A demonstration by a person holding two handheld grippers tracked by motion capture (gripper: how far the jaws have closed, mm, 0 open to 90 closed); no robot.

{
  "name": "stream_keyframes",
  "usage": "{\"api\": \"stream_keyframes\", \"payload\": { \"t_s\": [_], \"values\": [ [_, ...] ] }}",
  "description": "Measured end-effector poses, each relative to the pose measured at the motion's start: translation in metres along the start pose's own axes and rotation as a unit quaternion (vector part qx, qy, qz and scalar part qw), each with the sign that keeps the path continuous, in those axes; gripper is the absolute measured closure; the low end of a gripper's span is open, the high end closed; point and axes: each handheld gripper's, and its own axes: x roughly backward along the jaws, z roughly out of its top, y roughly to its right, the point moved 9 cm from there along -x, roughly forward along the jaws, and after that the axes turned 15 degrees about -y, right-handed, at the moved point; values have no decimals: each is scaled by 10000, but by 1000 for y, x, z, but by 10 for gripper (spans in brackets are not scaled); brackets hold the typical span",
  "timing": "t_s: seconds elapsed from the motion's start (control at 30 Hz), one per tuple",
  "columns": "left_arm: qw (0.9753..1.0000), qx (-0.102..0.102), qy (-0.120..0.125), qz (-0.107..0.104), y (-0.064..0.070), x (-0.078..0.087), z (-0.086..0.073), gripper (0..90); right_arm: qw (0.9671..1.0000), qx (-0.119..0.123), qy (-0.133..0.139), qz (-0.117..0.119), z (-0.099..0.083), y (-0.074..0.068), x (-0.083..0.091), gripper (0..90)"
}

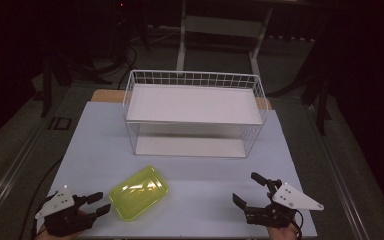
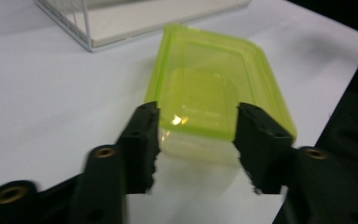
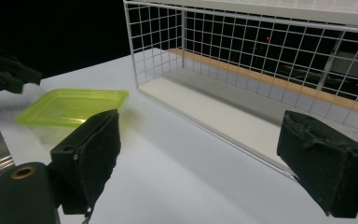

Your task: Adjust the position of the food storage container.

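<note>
Green-yellow tub [image 1: 139, 193] flat on table [image 1: 195, 165], near front edge, left of centre, well apart from rack [image 1: 194, 112] behind it. Lid on, by the look of the raised rim in left gripper view [image 2: 214, 88]; contents hard to tell through the plastic. Left gripper [image 1: 96, 204] just beside tub's near-left corner, jaws spread, nothing held; from its own view, fingers [image 2: 142, 135] straddling the tub's short end, apparently not yet pinching. Right gripper [image 1: 252, 192] parked at front right, well clear of tub, jaws wide apart, empty; looking across at rack [image 3: 261, 74] with tub off to its left [image 3: 72, 109]. Rack shelves both bare. Judging from that: grasp not made, nothing lifted, nothing placed. Very early stage, approach only. Left to do, probably: close on tub, lift, carry to rack, set down, release.
</note>
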Motion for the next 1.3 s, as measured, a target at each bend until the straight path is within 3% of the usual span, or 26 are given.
{"api": "stream_keyframes", "payload": {
  "t_s": [0.1,0.17,0.3,0.57,0.73,0.9,1.13,1.3],
  "values": [
    [9999,-142,-13,40,0,-1,-2,638,10000,-18,-49,40,-1,0,-2,135],
    [9996,-221,-125,82,1,-5,-4,761,9999,-36,-67,68,-2,0,-3,136],
    [9987,-449,-179,175,2,-11,-4,893,9999,-65,-84,99,-2,0,-3,136],
    [9979,-551,-115,324,-3,-21,1,900,9998,-84,-90,132,-2,0,-3,136],
    [9984,-475,-156,261,-7,-29,7,900,9998,-65,-117,162,-3,0,-4,137],
    [9983,-534,-18,232,-8,-36,23,900,9997,-74,-123,173,-3,0,-4,137],
    [9974,-684,-17,246,-13,-53,40,900,9996,-94,-141,218,-4,0,-4,137],
    [9974,-669,39,248,-17,-63,50,900,9996,-67,-148,221,-4,-1,-4,137]
  ]
}}
